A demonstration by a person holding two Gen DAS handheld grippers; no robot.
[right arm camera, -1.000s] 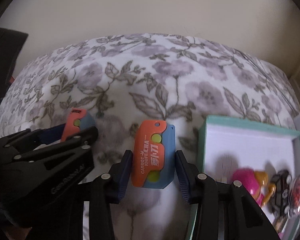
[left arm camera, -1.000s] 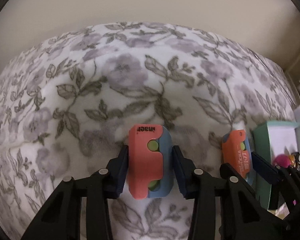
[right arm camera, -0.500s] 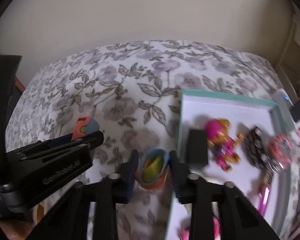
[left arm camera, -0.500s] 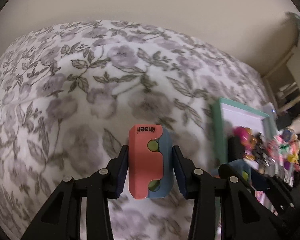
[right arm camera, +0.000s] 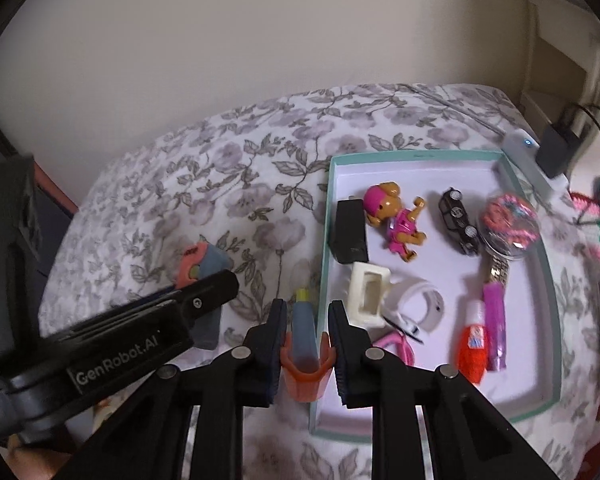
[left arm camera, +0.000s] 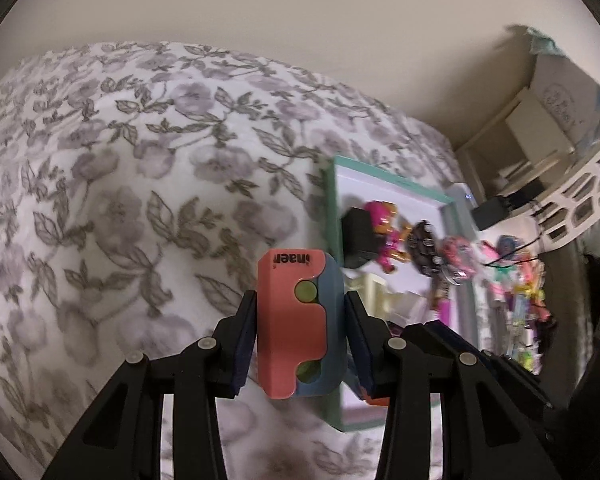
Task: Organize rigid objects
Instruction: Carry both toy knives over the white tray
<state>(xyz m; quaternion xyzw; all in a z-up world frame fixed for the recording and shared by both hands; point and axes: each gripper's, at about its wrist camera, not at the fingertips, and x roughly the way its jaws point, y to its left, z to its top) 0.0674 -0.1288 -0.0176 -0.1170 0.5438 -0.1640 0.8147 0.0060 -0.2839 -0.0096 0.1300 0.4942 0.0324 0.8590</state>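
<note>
Matt plastic, soft cloth
Smooth plastic toy knife (left arm camera: 300,324); floral fabric bedspread (left arm camera: 140,168); matt card tray (right arm camera: 548,280).

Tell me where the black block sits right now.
Right wrist view: the black block lies in the tray, against its left wall, beside the pink dog.

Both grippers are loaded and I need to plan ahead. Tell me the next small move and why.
Probably carry the right gripper a little to the right and lower it over the teal tray. Its jaws are shut on an orange-and-blue carrot knife toy that hangs at the tray's left rim, and bare tray floor lies just inside.
</note>
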